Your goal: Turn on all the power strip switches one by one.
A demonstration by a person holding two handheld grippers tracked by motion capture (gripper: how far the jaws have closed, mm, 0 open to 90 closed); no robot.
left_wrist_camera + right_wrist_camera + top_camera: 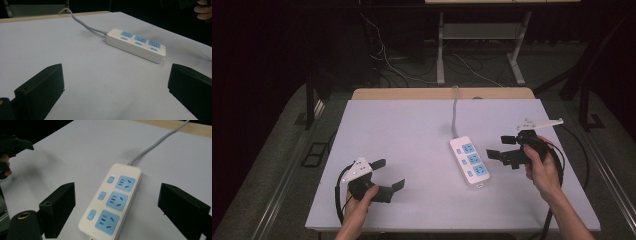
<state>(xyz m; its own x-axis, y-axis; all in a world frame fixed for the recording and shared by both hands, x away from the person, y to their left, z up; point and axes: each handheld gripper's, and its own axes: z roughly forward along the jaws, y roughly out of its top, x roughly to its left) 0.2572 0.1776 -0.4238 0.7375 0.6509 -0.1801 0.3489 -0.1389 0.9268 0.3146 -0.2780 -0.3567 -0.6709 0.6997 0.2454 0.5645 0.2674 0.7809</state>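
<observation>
White power strip [469, 161] lies right of centre on the table [402, 135], nothing plugged in or gripped, while the left gripper [388, 175] and right gripper [502, 146] hover spread wide, empty.

One power strip [469, 162] (three blue sockets, three switches), one grey cord [455, 116], two hand-held grippers, one table [402, 135]

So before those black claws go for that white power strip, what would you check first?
1. Right gripper jaws wide open, nothing between them: ok.
2. Left gripper open, empty, apart from the strip: ok.
3. Power strip flat on the table, untouched: ok.
4. All three sockets free of plugs: ok.
5. Cable trails off the far edge, away from both grippers: ok.
6. Switches on or off: cannot tell.
</observation>
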